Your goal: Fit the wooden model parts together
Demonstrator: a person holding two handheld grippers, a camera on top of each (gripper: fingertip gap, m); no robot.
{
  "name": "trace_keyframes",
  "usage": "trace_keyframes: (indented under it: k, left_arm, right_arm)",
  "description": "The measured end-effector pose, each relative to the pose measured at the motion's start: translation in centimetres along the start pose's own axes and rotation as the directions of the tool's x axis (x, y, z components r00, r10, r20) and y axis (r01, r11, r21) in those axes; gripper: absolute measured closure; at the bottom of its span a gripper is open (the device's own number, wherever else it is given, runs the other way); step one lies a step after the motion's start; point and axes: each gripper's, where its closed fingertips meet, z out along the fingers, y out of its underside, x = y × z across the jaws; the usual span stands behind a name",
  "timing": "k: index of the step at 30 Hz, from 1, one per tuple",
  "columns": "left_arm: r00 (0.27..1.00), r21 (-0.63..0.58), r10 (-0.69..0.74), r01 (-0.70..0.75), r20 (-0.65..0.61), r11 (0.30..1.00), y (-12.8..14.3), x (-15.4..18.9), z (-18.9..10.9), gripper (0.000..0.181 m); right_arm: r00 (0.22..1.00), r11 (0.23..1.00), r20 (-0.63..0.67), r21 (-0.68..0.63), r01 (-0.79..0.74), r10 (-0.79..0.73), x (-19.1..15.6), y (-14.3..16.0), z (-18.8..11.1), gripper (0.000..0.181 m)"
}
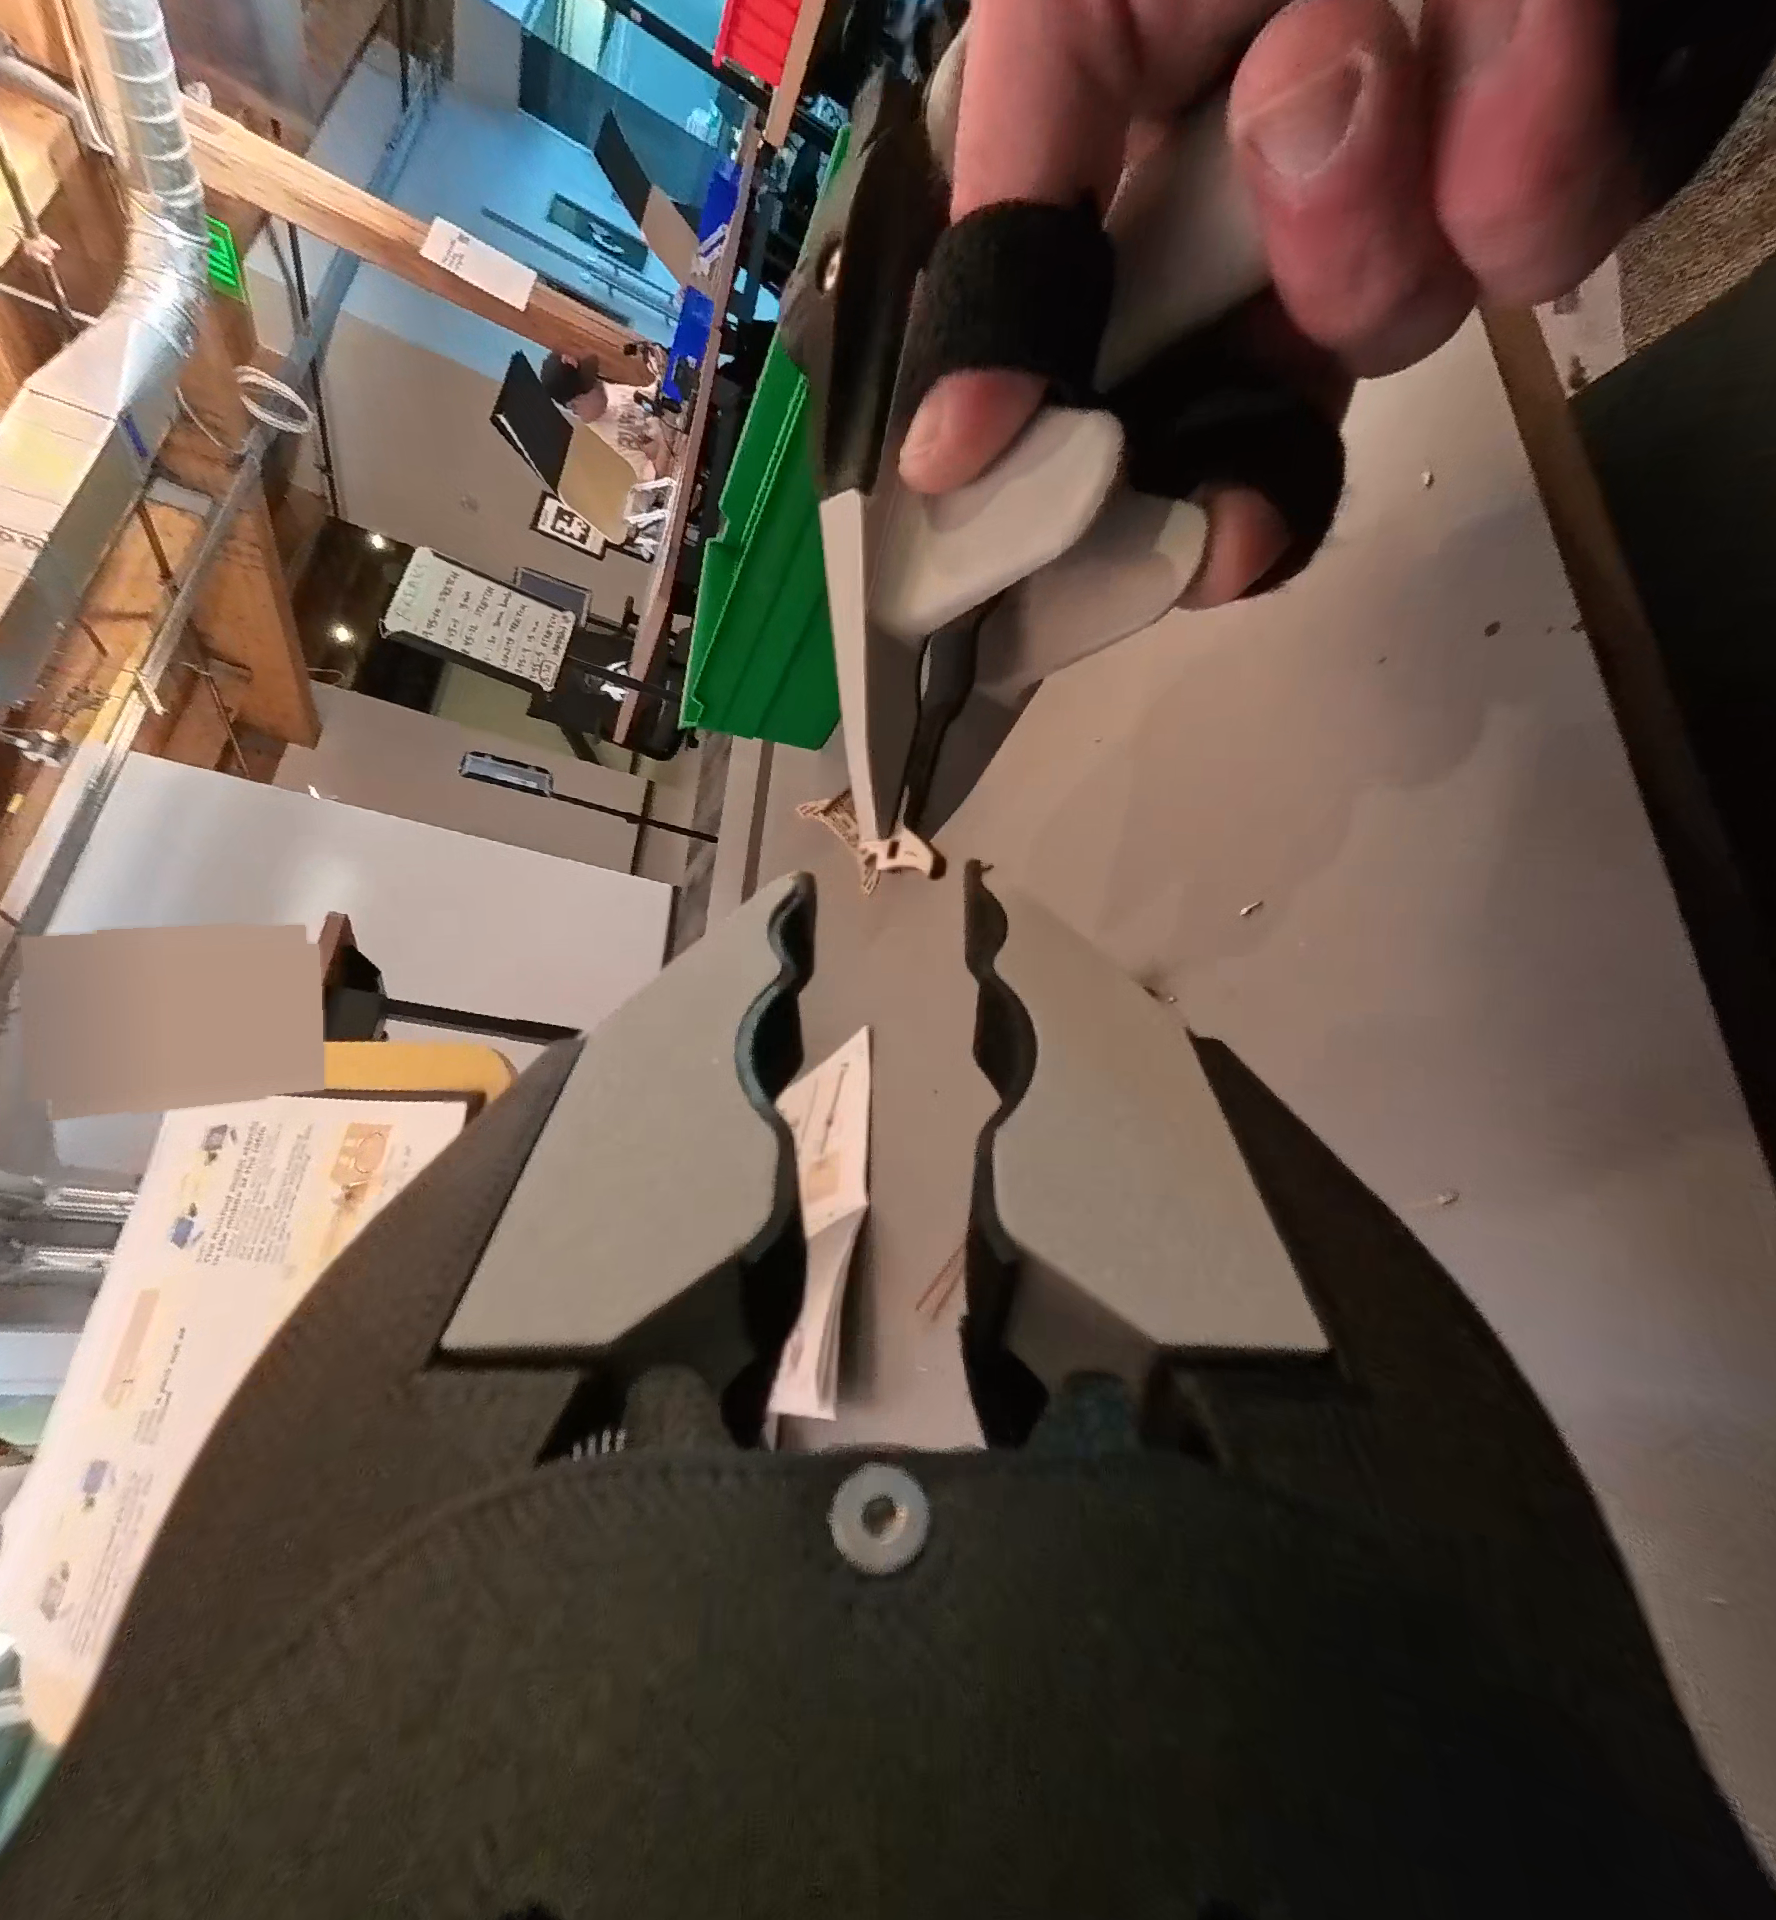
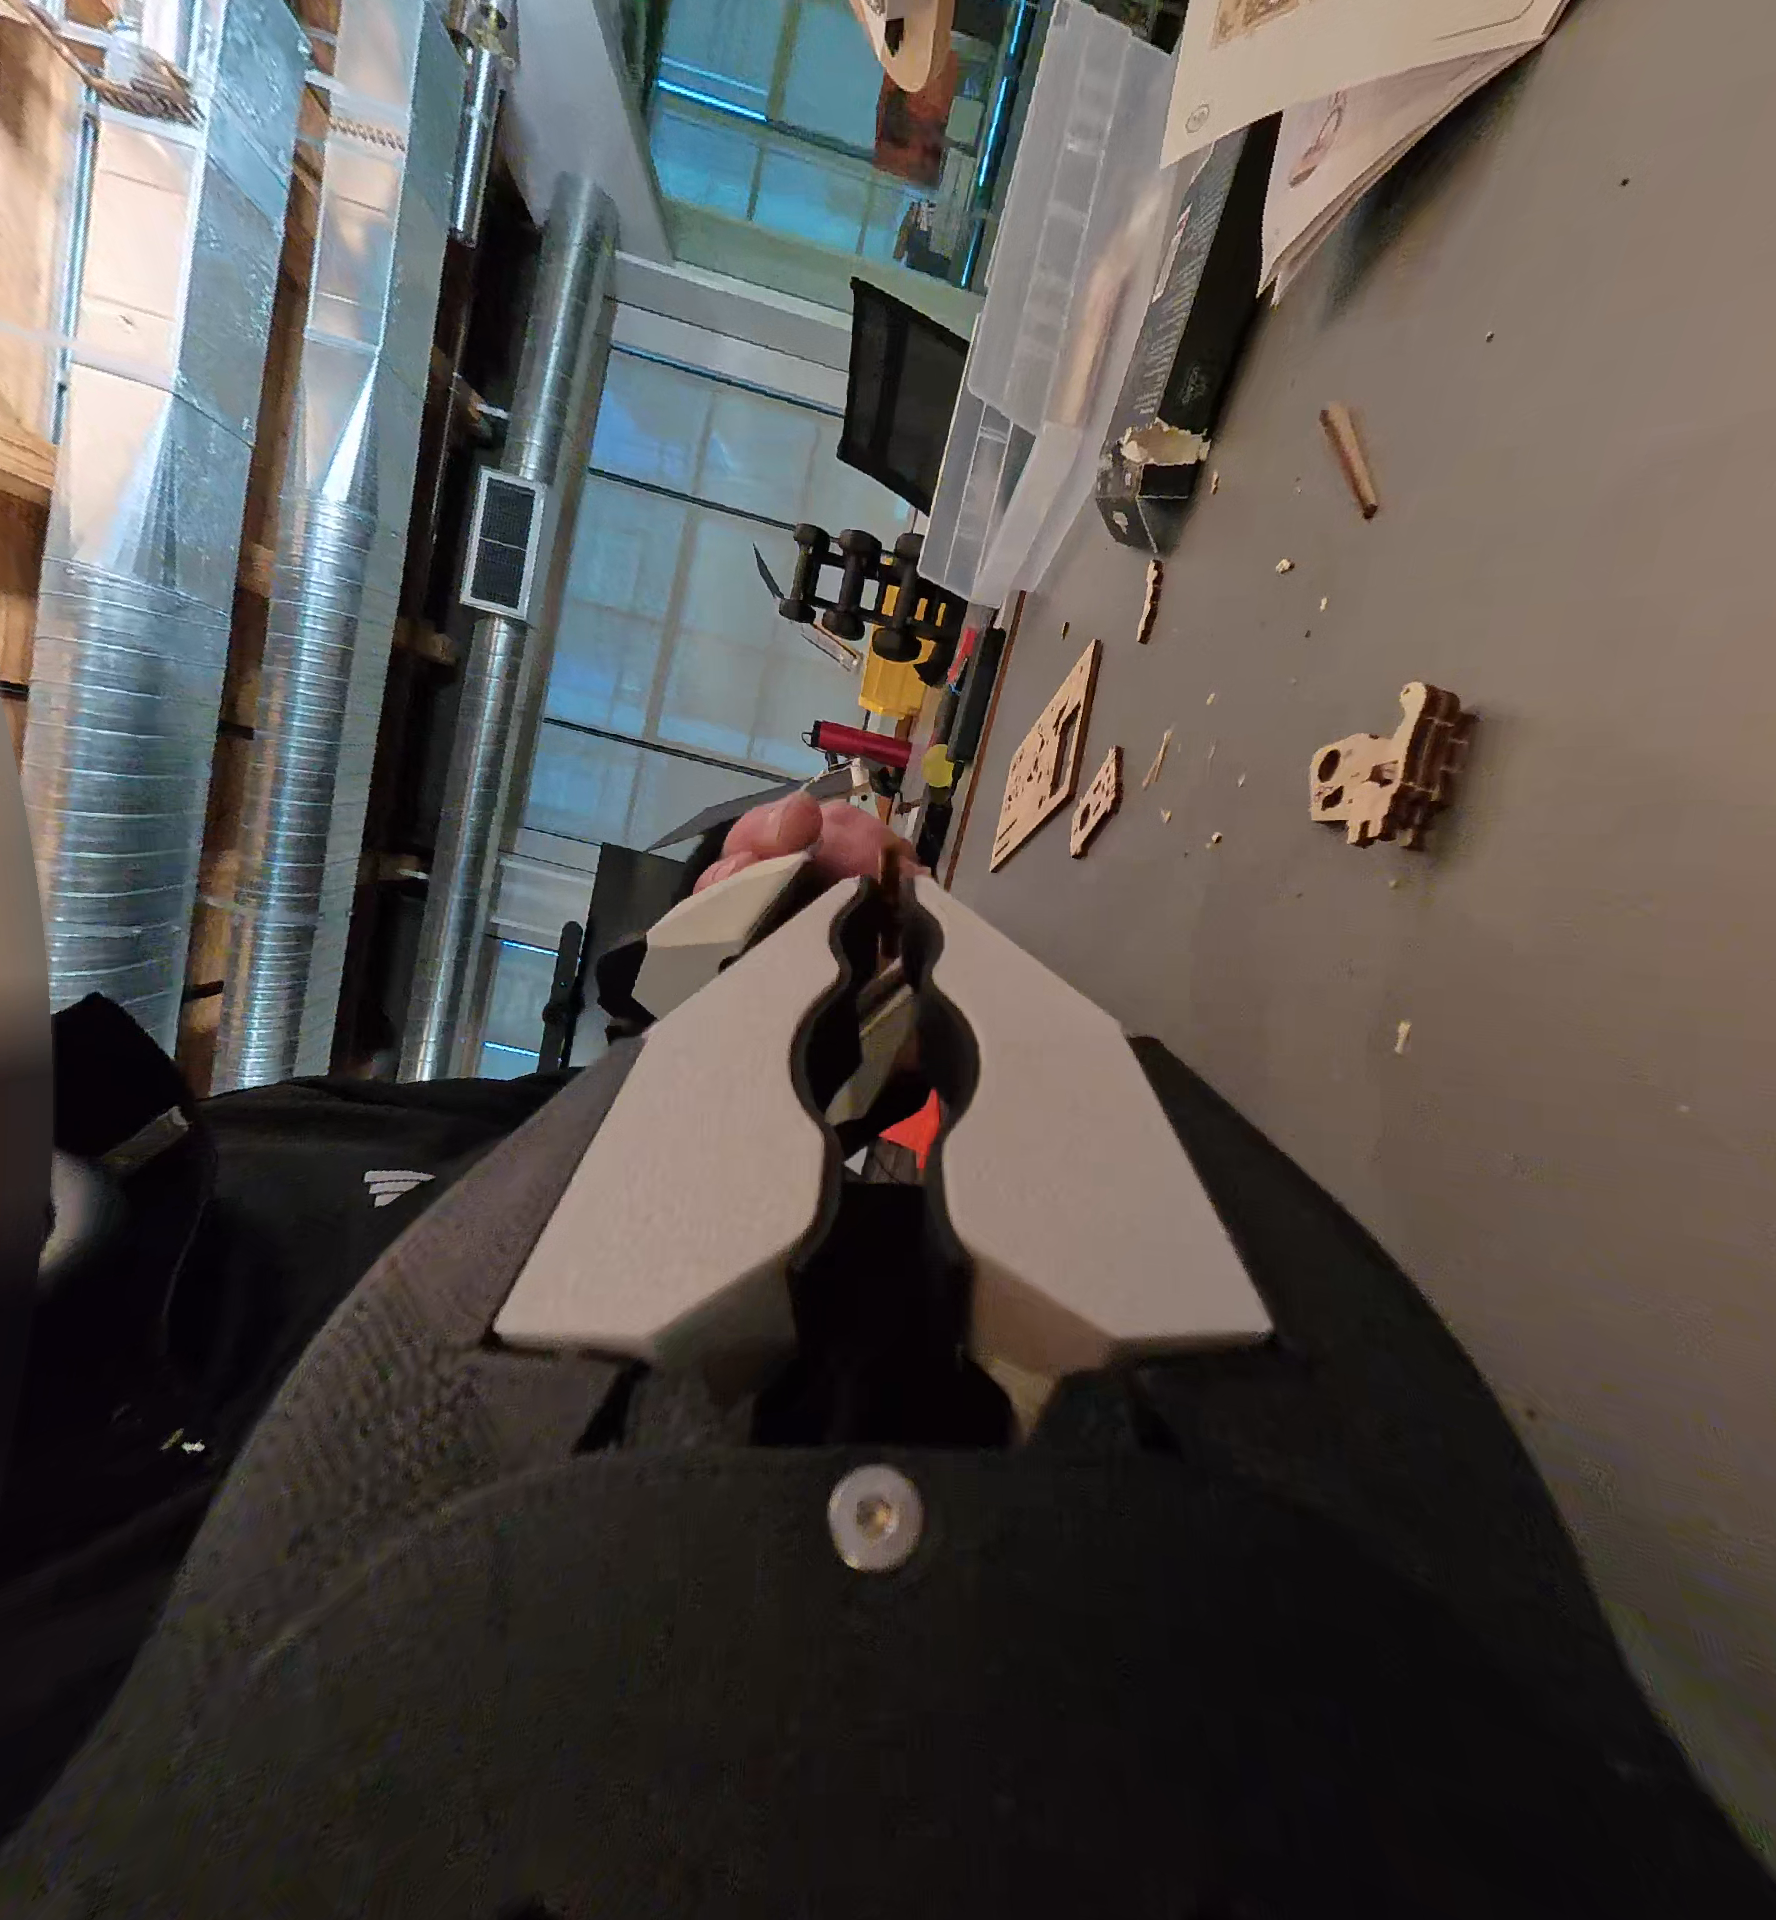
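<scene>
In the left wrist view my left gripper (image 1: 886, 883) is open, and only the grey table (image 1: 1331, 831) shows between its fingers. Just beyond its tips, my right gripper (image 1: 889, 831) comes down from above in a person's hand (image 1: 1175, 208). It is shut on a small pale wooden model part (image 1: 899, 854) held just above the table. In the right wrist view my right gripper (image 2: 889, 891) is shut on that thin part (image 2: 891, 883), seen edge-on. One finger of the left gripper (image 2: 723, 920) shows just behind it. A partly assembled wooden block (image 2: 1388, 779) lies on the table to the right.
A flat wooden sheet (image 2: 1045, 769), a small cut piece (image 2: 1097, 800), a stick (image 2: 1349, 457) and chips lie on the table. A clear plastic box (image 2: 1050, 312), a dark box (image 2: 1180, 343) and papers (image 2: 1383, 104) stand farther off. A green bin (image 1: 759, 582) and a booklet (image 1: 827, 1122) are near the left gripper. Less than 4 cm separates the two grippers' tips.
</scene>
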Motion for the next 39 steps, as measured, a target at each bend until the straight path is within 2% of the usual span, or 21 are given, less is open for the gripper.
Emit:
trace_keyframes:
  k: [5,7,16,25,27,31,39]
  left_arm:
    - [0.997,0.014,0.083,-0.083,0.002,0.996,-0.4,0.2,0.2,0.178]
    - [0.995,0.015,0.098,-0.098,0.0,0.995,-0.3,0.0,0.2,0.181]
    - [0.997,0.021,0.076,-0.076,0.009,0.997,-0.2,-1.1,-0.1,0.181]
    - [0.99,0.051,0.124,-0.128,0.073,0.99,-0.2,-1.7,-0.1,0.153]
    - [0.989,0.051,0.126,-0.13,0.077,0.99,-0.2,-1.9,0.0,0.155]
    - [0.989,0.051,0.137,-0.139,0.052,0.989,-0.2,-1.3,0.2,0.181]
    - [0.995,0.04,0.097,-0.096,-0.001,0.995,-0.1,-1.0,0.8,0.181]
  right_arm:
    - [0.999,0.999,0.029,-0.002,-0.035,0.035,-0.3,0.2,0.6,0.181]
    - [0.998,0.999,0.042,0.003,-0.051,0.051,-0.5,0.3,0.8,0.181]
    - [0.997,0.998,0.063,0.017,-0.056,0.055,-0.8,-0.3,0.9,0.181]
    - [0.992,0.994,0.073,0.018,-0.103,0.102,-0.4,-0.1,0.8,0.181]
    - [0.99,0.993,0.084,0.019,-0.115,0.113,-0.4,-0.2,0.8,0.181]
    - [0.989,0.993,0.097,0.006,-0.115,0.114,-0.7,0.0,1.1,0.181]
    - [0.987,0.991,0.098,0.01,-0.131,0.129,-0.2,-0.2,0.9,0.181]
